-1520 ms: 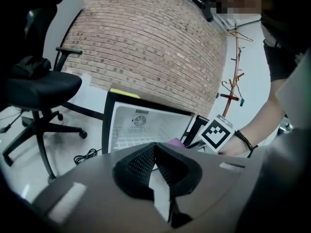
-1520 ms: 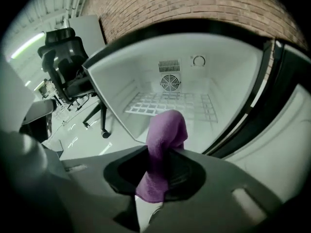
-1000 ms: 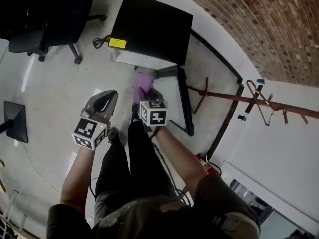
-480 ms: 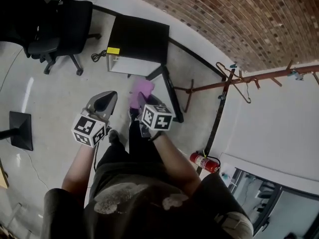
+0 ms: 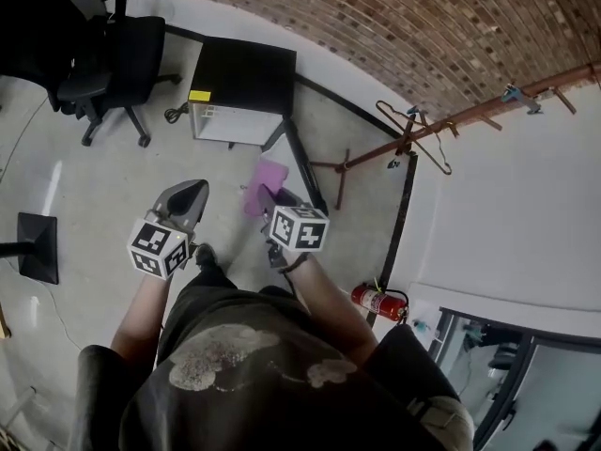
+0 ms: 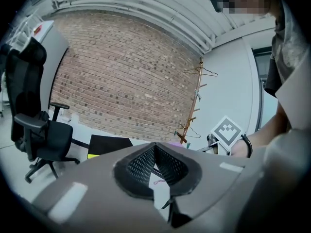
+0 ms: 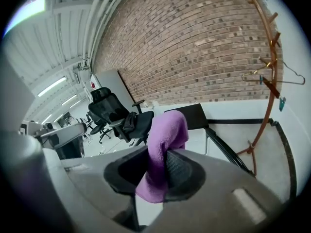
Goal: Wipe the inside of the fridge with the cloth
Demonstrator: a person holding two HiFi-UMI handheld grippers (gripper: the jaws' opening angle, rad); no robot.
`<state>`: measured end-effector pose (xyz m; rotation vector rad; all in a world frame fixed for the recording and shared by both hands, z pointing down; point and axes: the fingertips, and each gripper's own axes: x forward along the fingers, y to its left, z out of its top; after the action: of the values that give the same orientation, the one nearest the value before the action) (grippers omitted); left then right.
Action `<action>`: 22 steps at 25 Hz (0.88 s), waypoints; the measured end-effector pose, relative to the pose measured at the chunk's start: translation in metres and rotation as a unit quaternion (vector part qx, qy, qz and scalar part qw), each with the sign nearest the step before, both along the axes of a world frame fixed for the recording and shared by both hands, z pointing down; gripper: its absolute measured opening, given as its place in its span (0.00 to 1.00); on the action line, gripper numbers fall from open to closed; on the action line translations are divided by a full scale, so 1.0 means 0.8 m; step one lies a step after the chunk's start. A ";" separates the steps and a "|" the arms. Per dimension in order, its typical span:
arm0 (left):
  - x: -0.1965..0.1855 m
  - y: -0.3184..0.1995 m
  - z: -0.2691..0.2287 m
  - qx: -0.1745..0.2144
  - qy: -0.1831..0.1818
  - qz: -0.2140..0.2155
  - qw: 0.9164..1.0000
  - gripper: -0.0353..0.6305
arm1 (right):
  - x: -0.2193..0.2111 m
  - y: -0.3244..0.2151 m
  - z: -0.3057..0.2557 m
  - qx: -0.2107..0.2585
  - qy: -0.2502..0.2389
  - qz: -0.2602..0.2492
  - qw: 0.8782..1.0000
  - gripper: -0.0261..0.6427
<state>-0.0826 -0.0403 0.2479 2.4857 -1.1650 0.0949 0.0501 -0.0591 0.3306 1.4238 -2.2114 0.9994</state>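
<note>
Pale floor, brick wall at far side; black fridge below it, door open. Both arms low, reaching fwd. Right claw clamped on purple cloth, well short of fridge. Left claw tips together, empty.

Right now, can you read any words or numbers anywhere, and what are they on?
No text here can be read.
Yellow label on the fridge: too small to read.
Fire extinguisher: any print is too small to read.
Marker cubes: black-and-white square patterns only, no letters.
</note>
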 end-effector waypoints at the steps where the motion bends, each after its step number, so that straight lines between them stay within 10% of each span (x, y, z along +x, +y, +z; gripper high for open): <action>1: 0.008 0.010 -0.001 0.000 -0.005 -0.001 1.000 0.08 | 0.008 0.010 -0.001 -0.001 -0.003 -0.003 1.000 0.15; 22: 0.172 0.317 -0.027 0.018 -0.027 -0.138 0.990 0.08 | 0.163 0.284 -0.008 -0.002 -0.083 -0.168 0.982 0.15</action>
<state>0.0550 0.2133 0.2260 2.3395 -1.5322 0.0644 0.1808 0.1680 0.3244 0.9483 -2.4581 1.0305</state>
